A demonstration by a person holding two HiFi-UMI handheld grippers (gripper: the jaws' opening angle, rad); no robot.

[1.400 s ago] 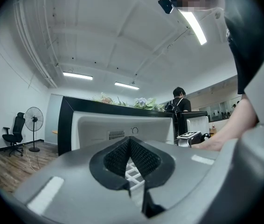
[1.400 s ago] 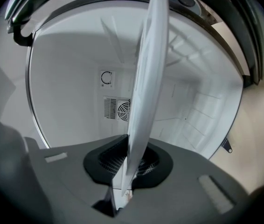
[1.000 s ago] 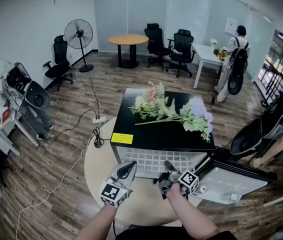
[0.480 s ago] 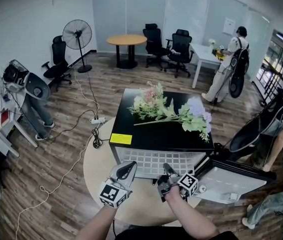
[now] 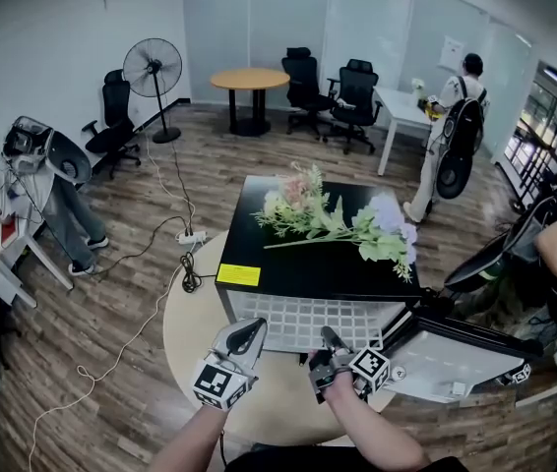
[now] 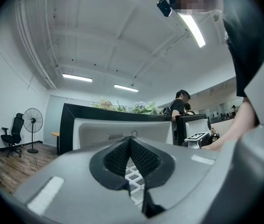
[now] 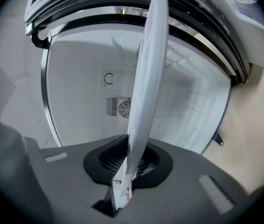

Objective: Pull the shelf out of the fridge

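Note:
A black mini fridge (image 5: 308, 264) stands on a round table, and its door (image 5: 465, 357) swings open to the right. The white wire shelf (image 5: 303, 318) sticks out of the fridge's front. My right gripper (image 5: 330, 342) is shut on the shelf's front edge. In the right gripper view the shelf (image 7: 146, 78) runs edge-on between the pads, with the white fridge interior (image 7: 76, 97) behind it. My left gripper (image 5: 248, 333) hovers at the shelf's left front corner, its jaws shut on nothing. A bit of the shelf grid (image 6: 134, 176) shows beneath my left gripper (image 6: 130, 146).
Artificial flowers (image 5: 338, 219) lie on the fridge top. The beige round table (image 5: 200, 313) carries the fridge. Cables (image 5: 160, 264) trail on the wood floor at left. People stand at far right (image 5: 456, 116) and far left; office chairs, a fan (image 5: 153, 67) and a round table stand behind.
Both grippers and the shelf stay where they were. People in the background at left and right have shifted.

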